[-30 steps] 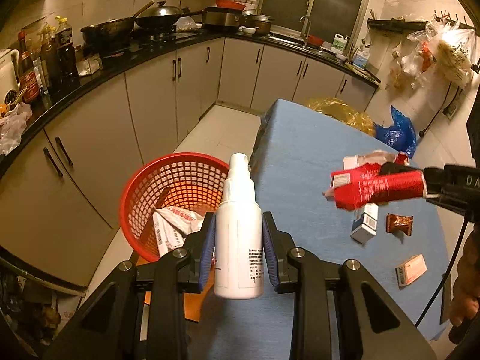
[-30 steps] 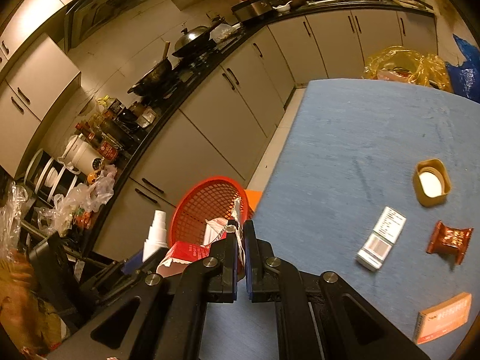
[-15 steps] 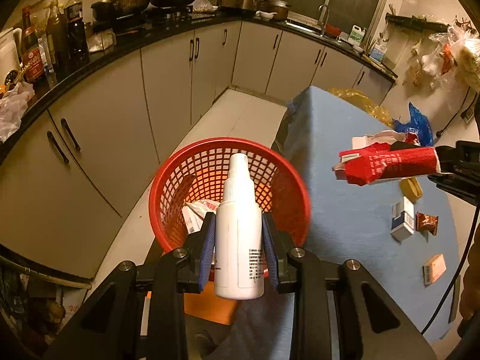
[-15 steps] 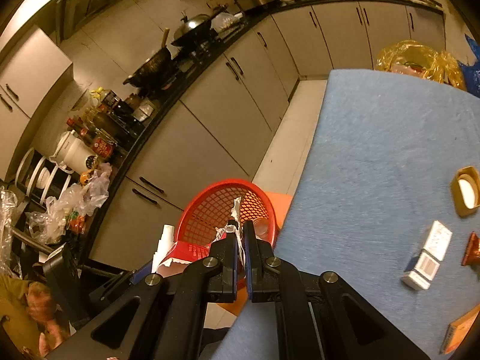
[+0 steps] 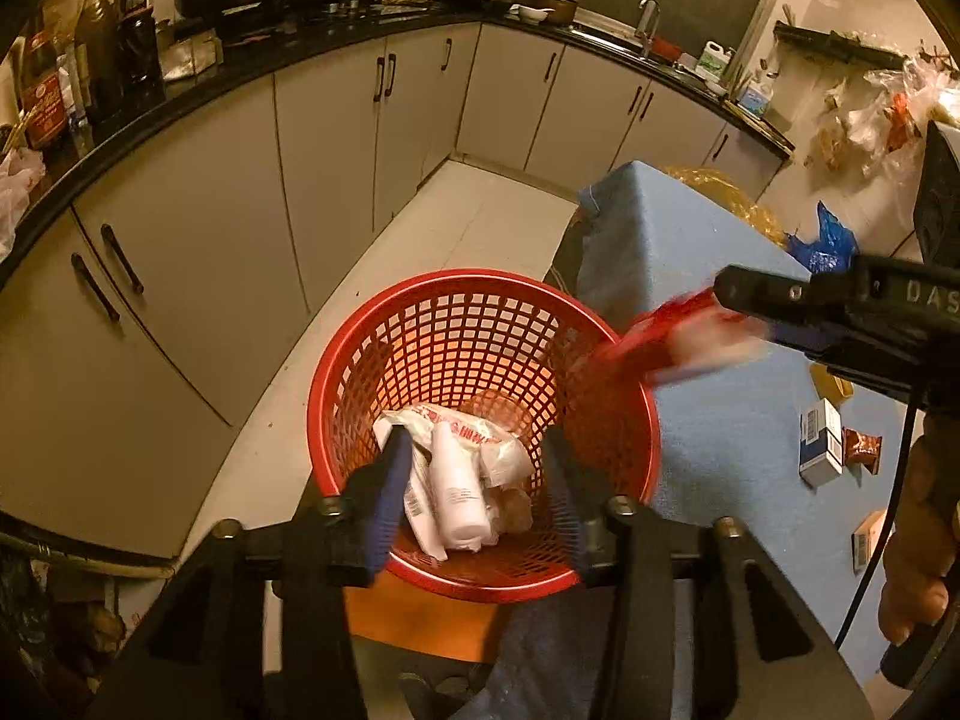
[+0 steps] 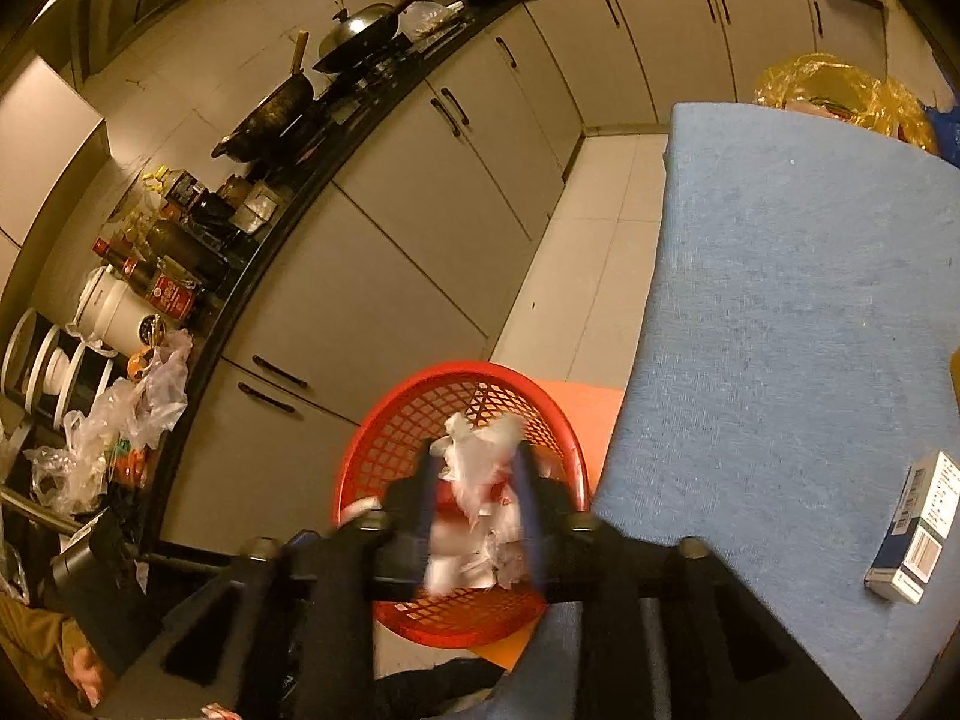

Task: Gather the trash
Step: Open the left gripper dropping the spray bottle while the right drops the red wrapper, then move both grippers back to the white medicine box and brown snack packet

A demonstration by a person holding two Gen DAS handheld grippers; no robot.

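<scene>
The white bottle [image 5: 459, 480] has dropped from the spreading left gripper [image 5: 474, 492] into the red basket [image 5: 336, 372] — the right gripper [image 6: 477, 510] opens too, red wrapper [image 5: 672, 339] slipping out — with boxes [image 5: 821, 441] left on the table [image 5: 720, 432] to the right.

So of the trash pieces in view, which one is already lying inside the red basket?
The white spray bottle, lying on its side on the wrappers at the basket bottom. The red-and-white wrapper is still above the rim; the boxes remain on the table.
</scene>
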